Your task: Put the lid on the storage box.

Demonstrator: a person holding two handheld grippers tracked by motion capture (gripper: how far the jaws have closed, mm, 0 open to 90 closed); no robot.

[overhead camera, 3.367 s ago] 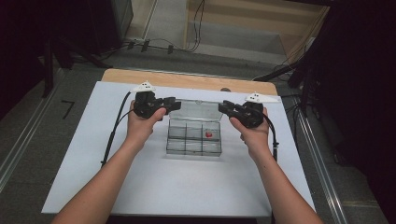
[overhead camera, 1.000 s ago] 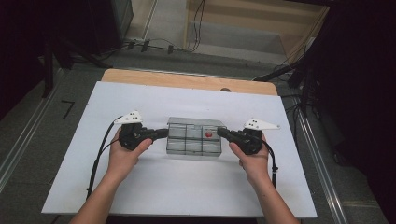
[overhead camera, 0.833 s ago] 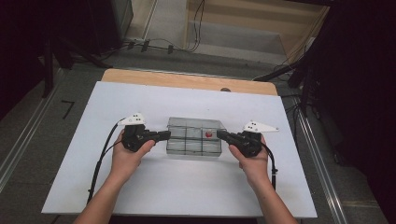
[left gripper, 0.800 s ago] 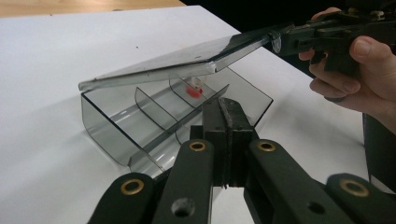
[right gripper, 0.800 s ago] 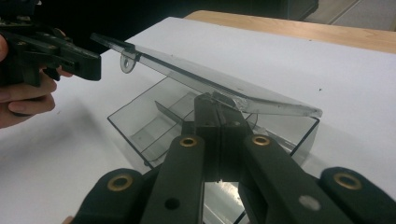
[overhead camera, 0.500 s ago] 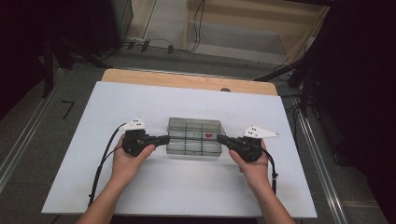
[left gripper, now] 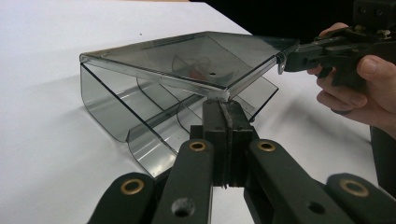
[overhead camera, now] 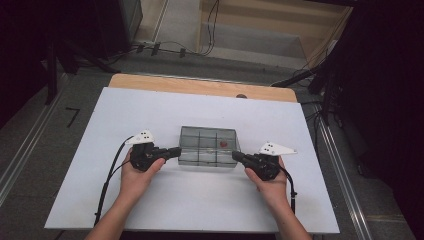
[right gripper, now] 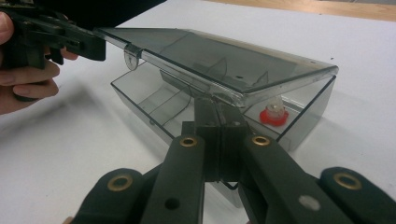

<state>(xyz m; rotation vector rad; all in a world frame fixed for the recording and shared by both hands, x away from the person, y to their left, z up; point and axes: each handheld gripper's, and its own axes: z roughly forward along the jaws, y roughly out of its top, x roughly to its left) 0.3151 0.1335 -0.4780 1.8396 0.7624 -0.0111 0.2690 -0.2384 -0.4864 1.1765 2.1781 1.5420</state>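
high view: both tongs (overhead camera: 175, 152) (overhead camera: 237, 157) level, pressed together, pinching opposite lid (left gripper: 187, 56) corners

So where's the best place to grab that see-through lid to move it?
Probably the lid's thin front corners, one from each end of the box. The lid hangs tilted over the tray, so its flat edge is free there. The left gripper and the right gripper are each shut on such a corner, coming in level from opposite sides.

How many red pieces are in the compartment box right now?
1: a red piece in a compartment toward the box's right end. The tinted lid may hide others.
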